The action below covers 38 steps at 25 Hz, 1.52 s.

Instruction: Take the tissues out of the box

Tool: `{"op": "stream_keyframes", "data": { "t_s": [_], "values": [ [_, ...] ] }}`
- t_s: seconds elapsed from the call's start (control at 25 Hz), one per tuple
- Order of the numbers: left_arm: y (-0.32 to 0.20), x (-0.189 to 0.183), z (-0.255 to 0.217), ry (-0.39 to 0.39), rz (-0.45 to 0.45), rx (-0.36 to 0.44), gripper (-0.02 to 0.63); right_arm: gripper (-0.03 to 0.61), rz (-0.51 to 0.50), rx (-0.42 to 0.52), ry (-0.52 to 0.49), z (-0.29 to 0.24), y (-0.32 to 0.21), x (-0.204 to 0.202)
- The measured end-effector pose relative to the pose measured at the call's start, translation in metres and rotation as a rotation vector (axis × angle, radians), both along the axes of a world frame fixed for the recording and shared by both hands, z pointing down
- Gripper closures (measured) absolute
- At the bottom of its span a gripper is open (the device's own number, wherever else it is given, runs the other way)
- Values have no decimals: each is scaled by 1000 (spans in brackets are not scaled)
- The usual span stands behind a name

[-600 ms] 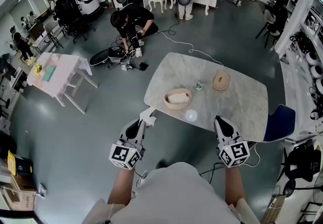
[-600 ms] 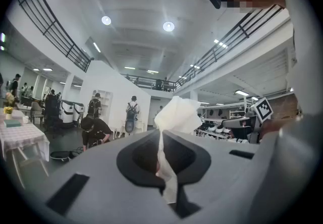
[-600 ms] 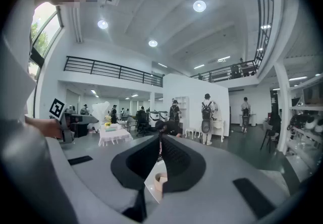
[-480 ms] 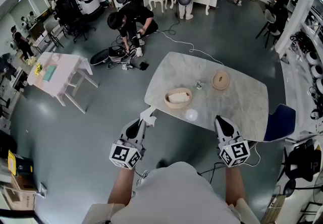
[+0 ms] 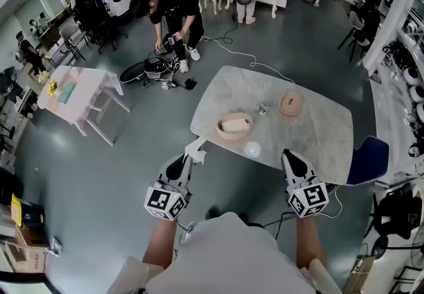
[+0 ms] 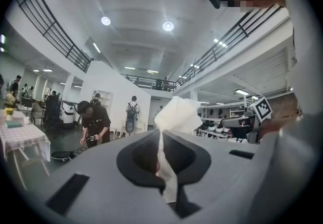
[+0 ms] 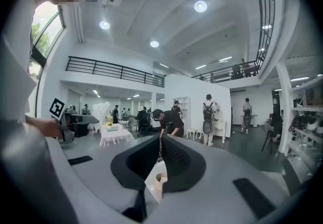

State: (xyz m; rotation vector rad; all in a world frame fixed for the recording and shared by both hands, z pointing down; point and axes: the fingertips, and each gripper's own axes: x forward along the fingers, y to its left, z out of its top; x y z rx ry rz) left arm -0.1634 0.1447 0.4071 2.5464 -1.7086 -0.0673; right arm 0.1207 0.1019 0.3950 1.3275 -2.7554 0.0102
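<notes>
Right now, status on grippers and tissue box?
Left gripper shut on tissue, off the table. Right gripper shut, empty. Box open, more tissues inside. White ball lies before it.

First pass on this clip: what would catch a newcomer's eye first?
The white tissue clamped in the shut left claw stands out, fanning up above its tips, short of the marble table. On that table sit an oval wooden tissue box with white tissue inside, a white wad near the front edge, and a round wooden lid farther back. The right claw is shut and empty.
</notes>
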Motion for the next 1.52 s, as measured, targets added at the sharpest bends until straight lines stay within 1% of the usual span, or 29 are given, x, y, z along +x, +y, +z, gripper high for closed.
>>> {"op": "stream_keyframes", "data": {
  "t_s": [0.32, 0.6, 0.76, 1.0, 1.16, 1.52],
  "values": [
    [1, 13, 1, -4, -10, -7, 597, 540, -6, -3, 3, 1, -2, 11],
    [4, 34, 9, -4, -41, -15, 597, 539, -15, -12, -6, 9, -5, 37],
    [5, 39, 11, 2, -59, -20, 597, 538, -29, -25, -8, 13, -12, 44],
    [15, 45, 14, -2, -98, -38, 597, 538, -72, -52, -14, 21, -16, 44],
    [15, 46, 18, 1, -118, -49, 597, 538, -80, -68, -10, 28, -23, 45],
    [-8, 29, 33, 11, -121, -68, 597, 538, -79, -96, -3, 40, -52, 25]
  ]
}}
